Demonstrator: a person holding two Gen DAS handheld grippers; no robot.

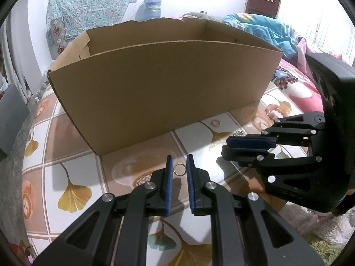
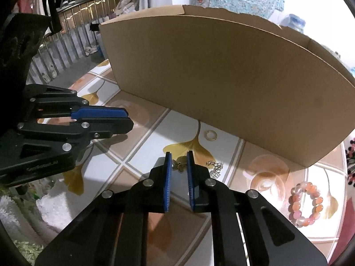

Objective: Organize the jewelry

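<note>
A ginkgo-patterned table (image 1: 73,190) is seen in a cluttered room; the cardboard box (image 1: 159,88) interior is hidden. The left gripper (image 1: 179,166) is pinched on a ring (image 1: 179,169), the right gripper (image 2: 179,163) on a butterfly charm (image 2: 179,166).

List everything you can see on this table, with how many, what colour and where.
cardboard box: one, brown, open-topped, behind both grippers.
table cover: one, tiled with ginkgo leaves, under everything.
small ring: one, metal, between the left gripper's pads.
butterfly pendant: one, bronze, between the right gripper's pads.
flat ring: one, pale, by the box.
chain: one, silver, right of the pendant.
bead bracelet: one, pink-orange, far right.
left gripper: one, black, blue pads.
right gripper: one, black, blue pads.
</note>
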